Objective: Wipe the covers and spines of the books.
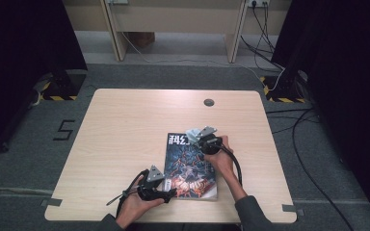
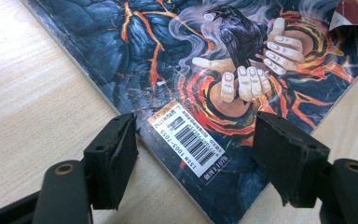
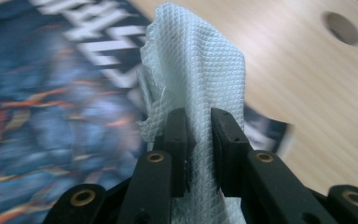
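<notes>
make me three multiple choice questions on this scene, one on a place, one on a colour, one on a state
1. Where on the table does the magazine lie?
A. far left corner
B. near edge, right of middle
C. over the round hole

2. What colour is the wipe?
A. white
B. red
C. black

3. How does the right gripper stand?
A. wide open above bare table
B. shut on the wipe
C. shut on the magazine

Answers:
1 B, the high view shows it close to the person's edge.
2 A, the right gripper view shows white quilted cloth.
3 B, both pads press the wipe between them.
</notes>
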Available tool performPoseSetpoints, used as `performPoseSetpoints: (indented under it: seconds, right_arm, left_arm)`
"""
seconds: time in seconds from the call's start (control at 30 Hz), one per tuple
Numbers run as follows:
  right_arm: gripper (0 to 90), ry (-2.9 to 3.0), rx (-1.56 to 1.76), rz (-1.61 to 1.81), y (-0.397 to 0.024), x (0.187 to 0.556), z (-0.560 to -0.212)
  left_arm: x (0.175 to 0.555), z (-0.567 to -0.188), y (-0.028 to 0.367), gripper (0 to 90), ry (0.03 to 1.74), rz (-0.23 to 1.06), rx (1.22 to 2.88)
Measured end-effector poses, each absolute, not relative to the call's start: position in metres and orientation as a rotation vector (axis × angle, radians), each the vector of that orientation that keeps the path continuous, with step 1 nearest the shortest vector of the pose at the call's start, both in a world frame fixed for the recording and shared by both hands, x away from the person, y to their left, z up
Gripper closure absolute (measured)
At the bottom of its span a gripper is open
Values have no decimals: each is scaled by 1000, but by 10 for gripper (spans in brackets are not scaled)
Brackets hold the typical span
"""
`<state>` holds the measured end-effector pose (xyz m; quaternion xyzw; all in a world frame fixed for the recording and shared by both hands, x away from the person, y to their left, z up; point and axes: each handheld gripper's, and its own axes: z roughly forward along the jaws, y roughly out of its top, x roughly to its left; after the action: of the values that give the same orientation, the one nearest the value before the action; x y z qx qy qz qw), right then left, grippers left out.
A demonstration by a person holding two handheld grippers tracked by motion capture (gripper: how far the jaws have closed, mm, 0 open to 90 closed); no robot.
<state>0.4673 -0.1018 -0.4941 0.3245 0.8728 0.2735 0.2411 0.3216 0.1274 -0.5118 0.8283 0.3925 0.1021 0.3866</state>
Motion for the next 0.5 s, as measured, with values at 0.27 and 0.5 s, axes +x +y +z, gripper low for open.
performPoseSetpoints:
  seconds: [0.27, 0.5]
  right_arm:
    - [776, 2337, 855, 676, -110, 473, -495]
    - [777, 2259, 929, 636, -134, 482, -496]
  left_arm:
    - [322, -512, 127, 301, 996, 256, 2108]
    - [322, -513, 128, 301, 990, 253, 2103]
